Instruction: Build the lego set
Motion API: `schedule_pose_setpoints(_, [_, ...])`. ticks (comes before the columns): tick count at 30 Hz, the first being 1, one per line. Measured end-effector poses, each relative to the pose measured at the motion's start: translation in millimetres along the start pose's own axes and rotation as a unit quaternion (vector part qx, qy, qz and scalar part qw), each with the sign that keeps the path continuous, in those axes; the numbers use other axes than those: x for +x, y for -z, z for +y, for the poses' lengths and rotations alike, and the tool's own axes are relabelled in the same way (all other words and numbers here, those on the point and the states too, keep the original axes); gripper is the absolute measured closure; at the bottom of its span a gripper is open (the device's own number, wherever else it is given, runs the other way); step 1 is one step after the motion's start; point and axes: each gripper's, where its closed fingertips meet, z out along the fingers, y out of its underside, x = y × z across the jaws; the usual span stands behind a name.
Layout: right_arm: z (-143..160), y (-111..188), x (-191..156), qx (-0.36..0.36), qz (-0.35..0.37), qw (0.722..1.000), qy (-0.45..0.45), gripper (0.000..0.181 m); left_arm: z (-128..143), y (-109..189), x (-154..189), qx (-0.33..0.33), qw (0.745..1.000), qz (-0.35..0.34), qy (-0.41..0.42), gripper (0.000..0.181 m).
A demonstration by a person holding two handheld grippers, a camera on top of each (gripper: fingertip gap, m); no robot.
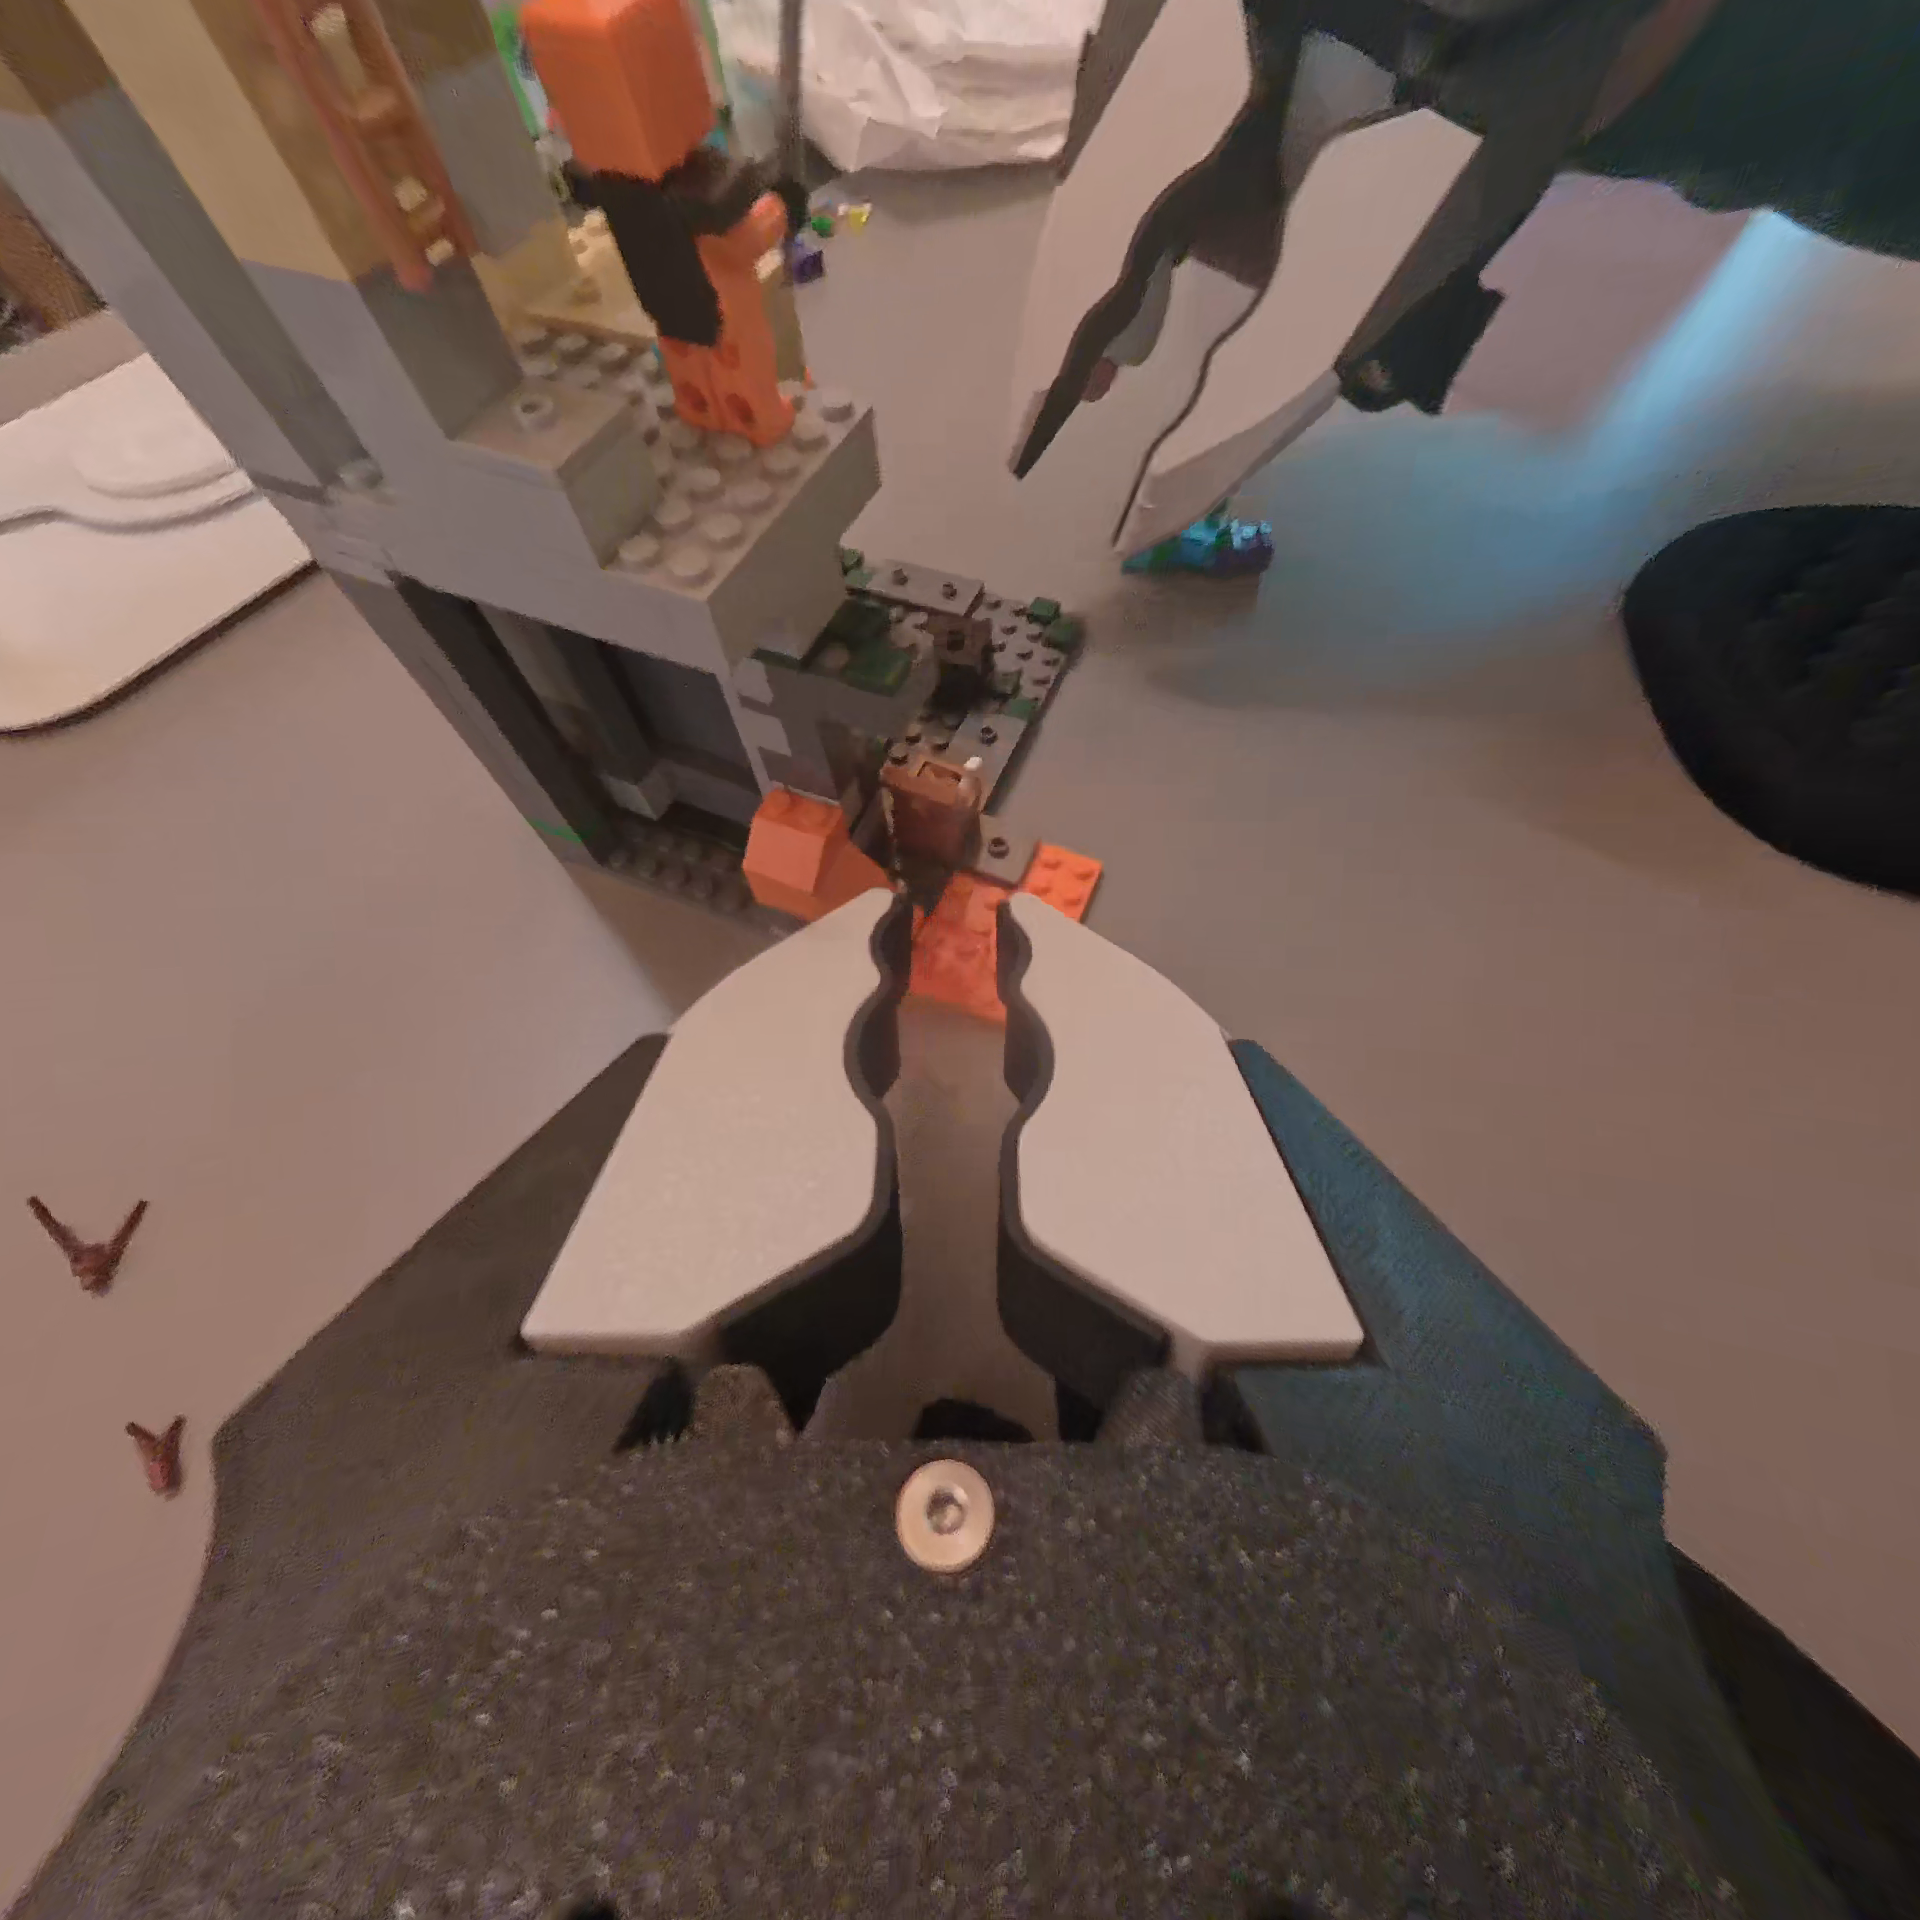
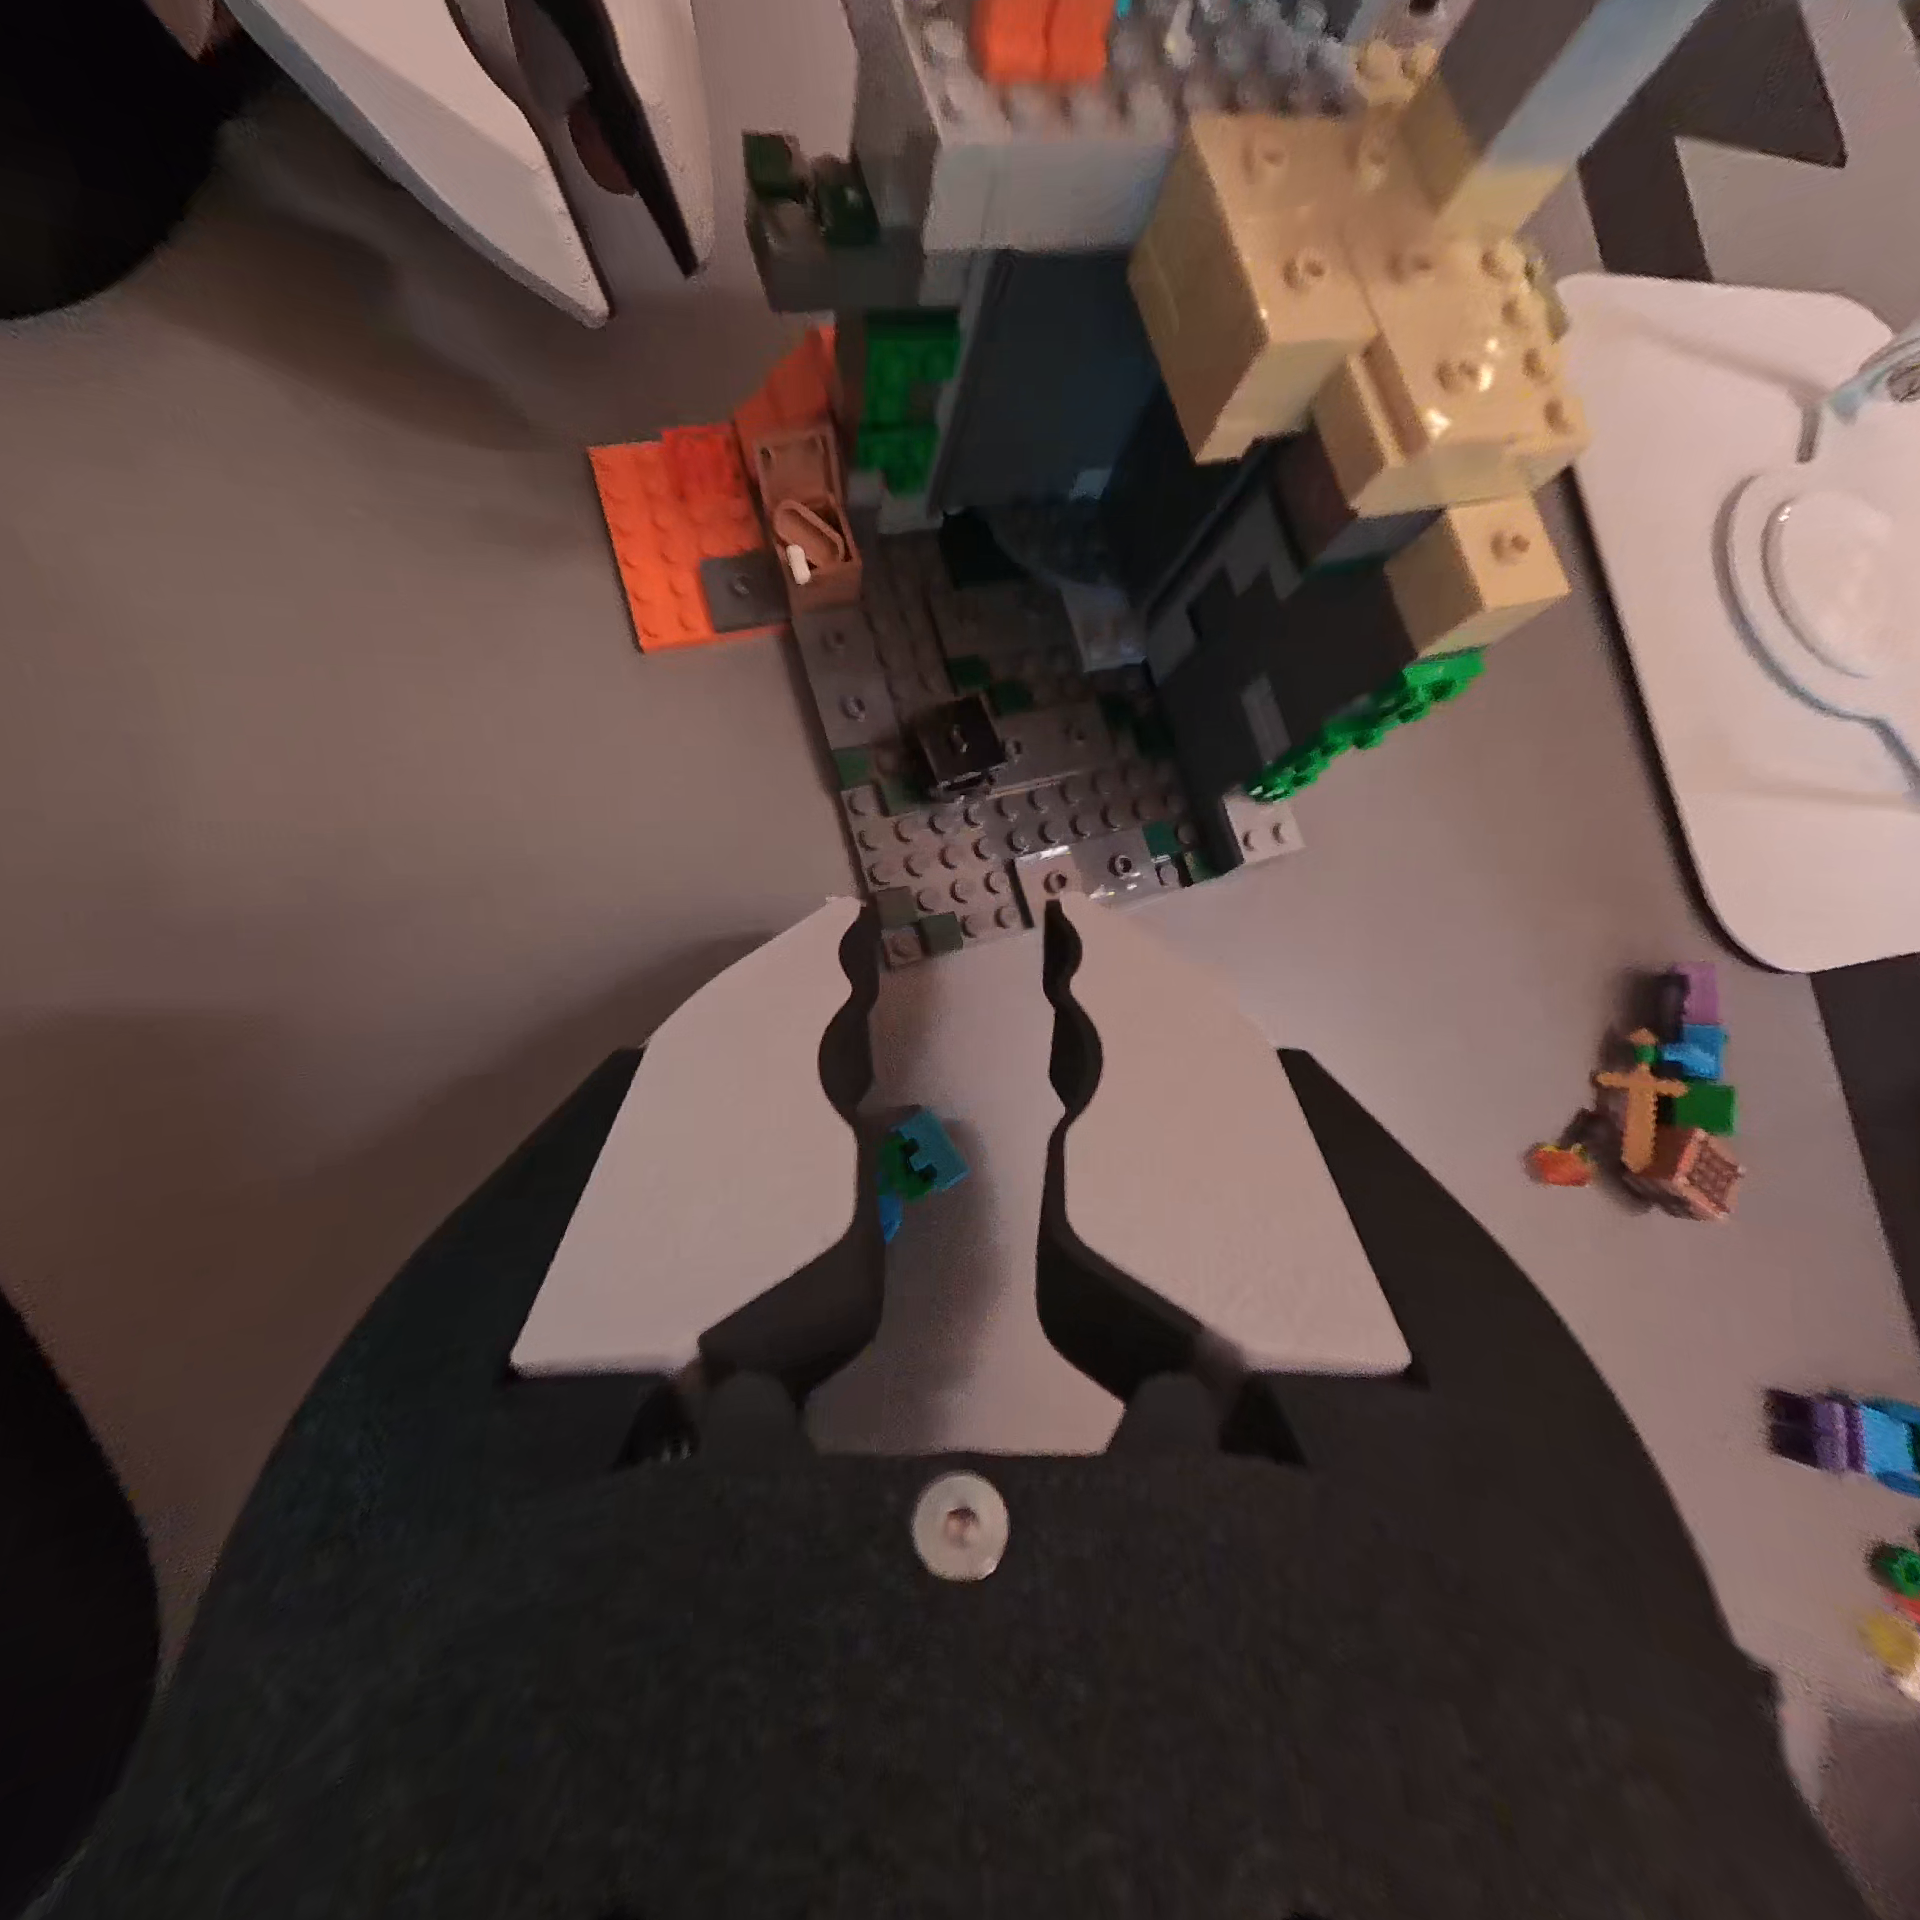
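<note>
Your left gripper (image 1: 951, 914) hangs fingers apart, empty, just short of the small brown chest-like brick (image 1: 932, 805) by the orange plates (image 2: 681, 540), likely lining up. Right gripper (image 2: 951, 920), fingers also apart, hovers by the grey-and-tan lego tower (image 2: 1195, 416) on the desk (image 1: 312, 935).

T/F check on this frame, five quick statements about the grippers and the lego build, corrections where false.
1. The right gripper holds a brick. False: its fingers are apart and empty, hovering by the dark gray baseplate.
2. An orange figure stands on the gray ledge of the build. True.
3. The brown chest sits beside the orange plate. True.
4. The left gripper points at the tan blocks on top. False: it aims at the orange plate and chest at the base.
5. Two small reddish-brown pieces lie loose on the table. True.
</note>
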Motion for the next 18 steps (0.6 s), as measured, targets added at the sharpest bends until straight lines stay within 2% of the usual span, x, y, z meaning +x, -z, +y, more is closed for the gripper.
schedule_pose_setpoints(2, [2, -10, 1, 0.008, -0.008, 1.000, 0.000, 0.148, 6, -5, -7, -0.026, 1.000, -0.012, 0.011, 0.162])
schedule_pose_setpoints(5, [-12, -23, 0, 0.027, -0.027, 0.999, 0.015, 0.148, 11, -14, -15, -0.056, 0.998, -0.025, 0.002, 0.157])
schedule_pose_setpoints(8, [-21, -36, -3, 0.007, -0.041, 0.998, 0.040, 0.147, 13, -21, -21, -0.080, 0.996, -0.032, -0.015, 0.156])
schedule_pose_setpoints(10, [-18, -45, -3, -0.017, -0.047, 0.998, 0.045, 0.156, 14, -25, -24, -0.092, 0.995, -0.030, -0.023, 0.156])
schedule_pose_setpoints(12, [-19, -47, 0, -0.016, -0.038, 0.998, 0.040, 0.163, 15, -27, -26, -0.100, 0.994, -0.024, -0.023, 0.155])
schedule_pose_setpoints(18, [-18, -45, -2, -0.031, 0.005, 0.999, 0.011, 0.164, 14, -30, -38, -0.114, 0.993, -0.021, -0.030, 0.157])
